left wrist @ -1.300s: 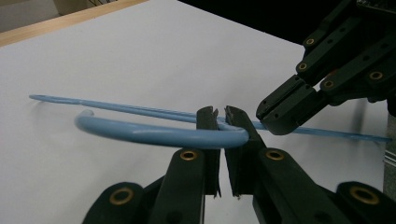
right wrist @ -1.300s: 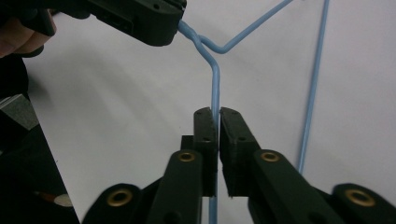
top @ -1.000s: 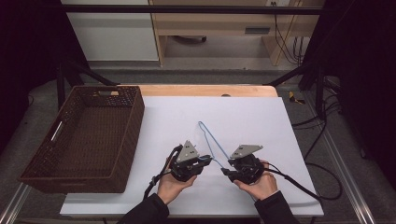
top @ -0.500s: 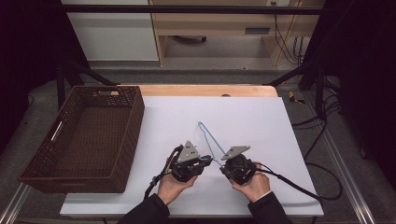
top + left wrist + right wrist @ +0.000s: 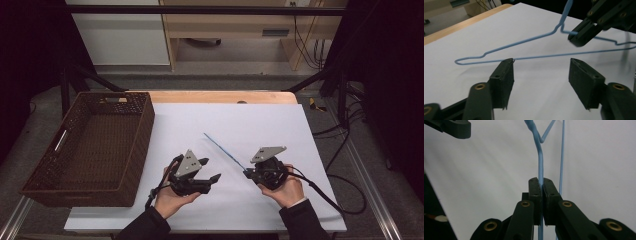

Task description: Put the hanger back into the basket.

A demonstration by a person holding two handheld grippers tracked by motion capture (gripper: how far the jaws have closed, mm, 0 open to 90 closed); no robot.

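Note:
A light-blue wire hanger (image 5: 224,149) hangs above the white sheet, seen as a thin slanted line in the high view. My right gripper (image 5: 246,173) is shut on the hanger's wire (image 5: 540,162) just below the twisted neck, pads (image 5: 534,188) pressed on it. My left gripper (image 5: 211,169) stands open, its jaws having just been opening. In the left gripper view the hanger's long lower wire (image 5: 544,56) crosses just past the tips of my left gripper (image 5: 541,62), grazing one pad's (image 5: 505,72) corner, gripped by neither. The right gripper (image 5: 580,37) holds the hanger beyond.
A dark wicker basket (image 5: 144,125) stands at the table's left, nothing visible in it. The white sheet (image 5: 250,117) covers most of the wooden table (image 5: 220,96). Cables (image 5: 345,200) trail off the right side. One jaw of the left gripper (image 5: 455,127) shows at the upper left.
The left gripper's jaws opened and let go of the hanger. The right gripper closed on it. The two hands moved apart, and the hanger now stands edge-on off the sheet.

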